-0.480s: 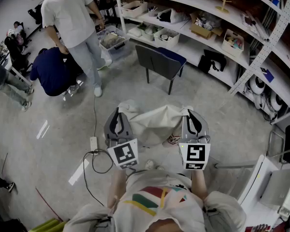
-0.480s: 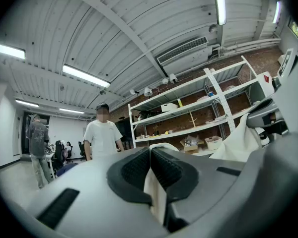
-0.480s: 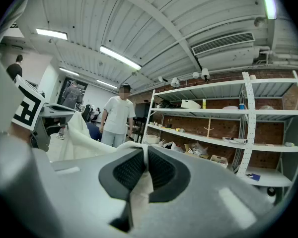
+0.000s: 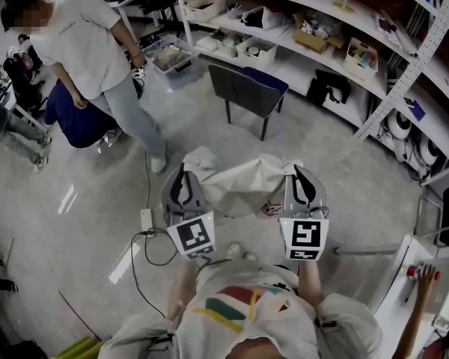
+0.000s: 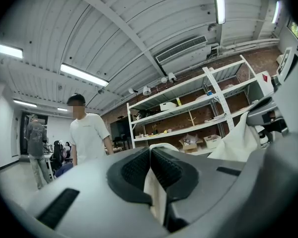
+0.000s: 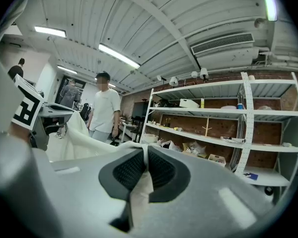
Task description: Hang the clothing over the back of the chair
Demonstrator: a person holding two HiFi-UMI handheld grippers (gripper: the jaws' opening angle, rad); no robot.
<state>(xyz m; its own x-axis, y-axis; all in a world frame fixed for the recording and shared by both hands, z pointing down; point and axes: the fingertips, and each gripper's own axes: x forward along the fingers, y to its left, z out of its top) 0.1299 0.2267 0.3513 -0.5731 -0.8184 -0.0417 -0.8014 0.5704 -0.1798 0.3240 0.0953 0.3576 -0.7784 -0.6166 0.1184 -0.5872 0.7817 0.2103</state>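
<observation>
A cream-white garment hangs stretched between my two grippers in the head view. My left gripper is shut on its left edge, and white cloth shows pinched between the dark pads. My right gripper is shut on the right edge, with cloth squeezed between its pads too. The dark chair stands ahead of me on the floor, apart from the garment, its back toward me.
A person in a white shirt walks at the upper left, near a crouching person in blue. White shelving with boxes and bins runs behind the chair. A cable and power strip lie on the floor at my left.
The standing person has moved left and leaned. My grippers and the garment hold about the same place. A hand now shows at the lower right.
</observation>
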